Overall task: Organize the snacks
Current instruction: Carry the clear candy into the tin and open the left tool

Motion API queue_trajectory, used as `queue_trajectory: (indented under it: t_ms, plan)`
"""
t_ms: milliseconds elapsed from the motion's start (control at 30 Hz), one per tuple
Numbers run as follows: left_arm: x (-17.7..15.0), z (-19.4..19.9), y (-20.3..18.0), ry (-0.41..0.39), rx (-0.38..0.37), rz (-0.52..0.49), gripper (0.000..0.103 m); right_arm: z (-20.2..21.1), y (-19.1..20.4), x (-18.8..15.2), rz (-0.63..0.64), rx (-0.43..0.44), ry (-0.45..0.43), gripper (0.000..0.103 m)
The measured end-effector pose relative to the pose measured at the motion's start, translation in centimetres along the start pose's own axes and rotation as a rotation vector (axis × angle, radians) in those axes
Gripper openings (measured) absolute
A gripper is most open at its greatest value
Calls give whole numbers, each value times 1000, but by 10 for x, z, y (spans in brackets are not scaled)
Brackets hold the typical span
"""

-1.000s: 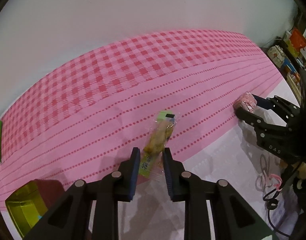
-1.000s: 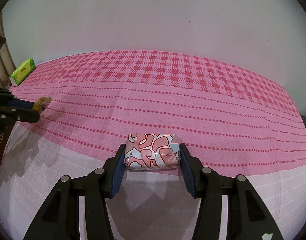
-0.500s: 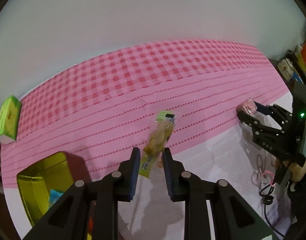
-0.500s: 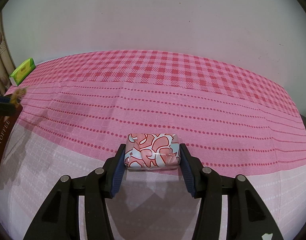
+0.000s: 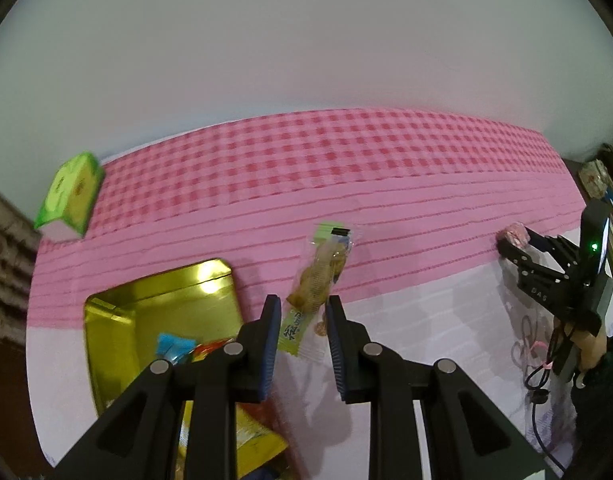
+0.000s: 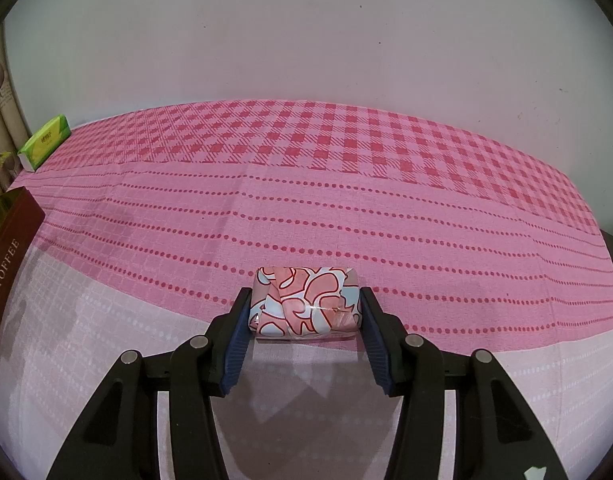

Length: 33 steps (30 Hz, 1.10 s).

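— Fingers of the left gripper [image 5: 300,322], what do they hold?

— They are closed narrow on a long clear snack packet [image 5: 316,284]. Its green end sits between the blue pads, and the rest sticks out forward, above the pink tablecloth [image 5: 346,184].

— And what is just left of it?

— A gold tin [image 5: 146,304], open, with some coloured snacks [image 5: 176,346] inside. The packet is beside the tin, not over it.

— The right gripper [image 6: 304,306]?

— Its fingers grip a small wrapped block [image 6: 306,306] with a pink and white pattern, one pad on each short side. It seems low over the table, at the near edge of the pink cloth.

— Farther away?

— A green tissue pack [image 6: 44,142] at the far left corner, by the wall.
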<state>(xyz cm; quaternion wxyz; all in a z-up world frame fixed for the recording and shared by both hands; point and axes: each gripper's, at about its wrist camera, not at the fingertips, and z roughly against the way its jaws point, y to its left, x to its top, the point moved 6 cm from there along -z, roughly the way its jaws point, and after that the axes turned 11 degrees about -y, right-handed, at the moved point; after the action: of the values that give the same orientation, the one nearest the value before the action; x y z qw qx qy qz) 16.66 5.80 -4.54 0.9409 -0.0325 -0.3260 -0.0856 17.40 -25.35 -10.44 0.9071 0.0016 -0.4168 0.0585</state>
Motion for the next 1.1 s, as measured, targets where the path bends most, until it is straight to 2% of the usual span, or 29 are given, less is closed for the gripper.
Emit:
queue_trajectory:
  t_ms: [633,1100]
  plan:
    - [-31,36,87,2,155,154,24,0,0,0,0,0,1,48]
    - [-66,21,108,74,229,150,24,-1,0,0,1,-2,1,49]
